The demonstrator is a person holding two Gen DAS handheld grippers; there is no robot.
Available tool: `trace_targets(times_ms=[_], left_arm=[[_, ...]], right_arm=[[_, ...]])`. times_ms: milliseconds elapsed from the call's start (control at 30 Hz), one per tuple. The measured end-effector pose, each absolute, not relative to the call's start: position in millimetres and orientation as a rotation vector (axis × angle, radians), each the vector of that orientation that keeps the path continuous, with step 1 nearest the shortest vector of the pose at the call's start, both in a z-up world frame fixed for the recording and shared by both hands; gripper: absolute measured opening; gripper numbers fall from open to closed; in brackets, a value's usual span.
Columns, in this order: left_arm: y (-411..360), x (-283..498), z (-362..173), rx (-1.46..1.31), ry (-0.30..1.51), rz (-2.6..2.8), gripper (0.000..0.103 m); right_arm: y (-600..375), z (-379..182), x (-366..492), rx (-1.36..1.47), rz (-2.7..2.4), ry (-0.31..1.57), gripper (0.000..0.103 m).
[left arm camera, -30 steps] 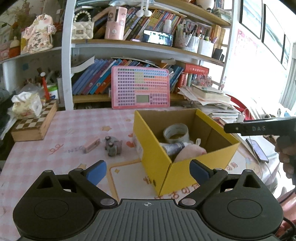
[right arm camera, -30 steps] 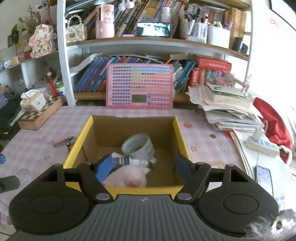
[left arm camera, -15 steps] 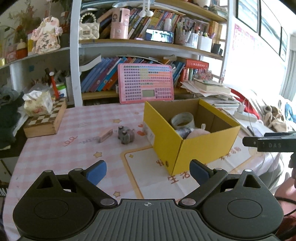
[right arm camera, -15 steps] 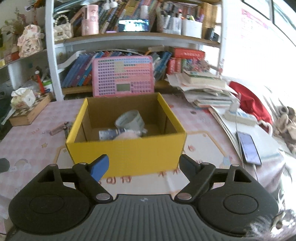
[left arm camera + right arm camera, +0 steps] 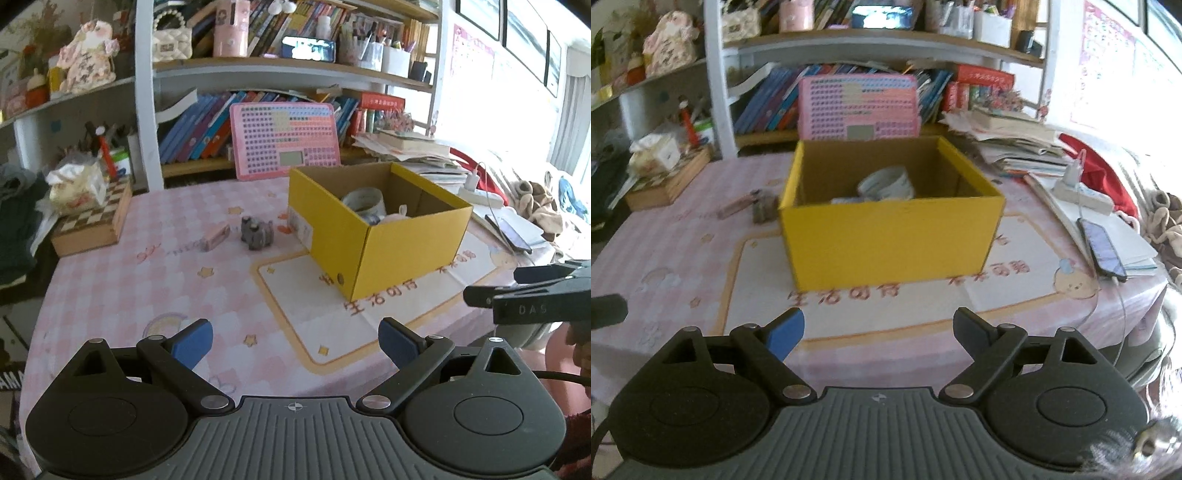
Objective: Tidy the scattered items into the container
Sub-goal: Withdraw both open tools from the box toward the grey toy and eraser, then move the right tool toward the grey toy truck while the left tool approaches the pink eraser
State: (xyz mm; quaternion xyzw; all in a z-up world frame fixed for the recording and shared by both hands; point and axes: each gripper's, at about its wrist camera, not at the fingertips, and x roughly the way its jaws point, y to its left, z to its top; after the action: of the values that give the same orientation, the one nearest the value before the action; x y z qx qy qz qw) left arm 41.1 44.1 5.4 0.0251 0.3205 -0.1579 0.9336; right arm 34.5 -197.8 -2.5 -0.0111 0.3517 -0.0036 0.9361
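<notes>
The yellow cardboard box [image 5: 402, 240] [image 5: 890, 240] stands open on the pink checked tablecloth. Inside it lie a tape roll [image 5: 364, 199] [image 5: 886, 182] and a pink soft item [image 5: 395, 218]. Left of the box, a small grey toy [image 5: 256, 232] [image 5: 764, 208] and a pink oblong block [image 5: 216, 238] [image 5: 735, 206] lie on the cloth. My left gripper [image 5: 295, 339] is open and empty over the table's near edge. My right gripper [image 5: 877, 330] hangs in front of the box with its jaws opening and nothing between them. It also shows side-on as the right gripper [image 5: 495, 286] in the left wrist view.
A wooden chequered box [image 5: 92, 221] with a tissue pack [image 5: 74, 188] sits at the left. A pink keyboard toy [image 5: 284, 140] leans on the bookshelf behind the box. To the right lie stacked papers [image 5: 1015, 144], a power strip [image 5: 1082, 192] and a phone [image 5: 1102, 247].
Both grippers have drawn back from the box toward the table's near edge. The right gripper, which was over the box's opening, now faces its front wall with wider jaws.
</notes>
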Motion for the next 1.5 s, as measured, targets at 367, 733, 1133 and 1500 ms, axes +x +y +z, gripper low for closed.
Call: trace_targets(times_ms=[367,733,1133,1500], left_arm=[[66.2,30.9,-4.1,0.035,0.707,-0.307,0.098],[96.7,23.4,-2.4,-0.002,0.690,-0.243,0.098],[107.3,23.5,-2.9,0.011,0.664,-0.219,0.098],[108.7,56.2,-8.4,0.051,0.645,-0.187,0.098]], right_arm=[[-150.0,-9.8,26.1,-0.115,0.105,0.756,0.089],[-99.4,-5.9,29.6,-0.232,0.237,0.721,0.086],[-80.6,0.4,45.1,-0.249,0.296,0.712,0.038],[-67.4,0.2,82.9,-0.237,0.304,0.700,0.039]])
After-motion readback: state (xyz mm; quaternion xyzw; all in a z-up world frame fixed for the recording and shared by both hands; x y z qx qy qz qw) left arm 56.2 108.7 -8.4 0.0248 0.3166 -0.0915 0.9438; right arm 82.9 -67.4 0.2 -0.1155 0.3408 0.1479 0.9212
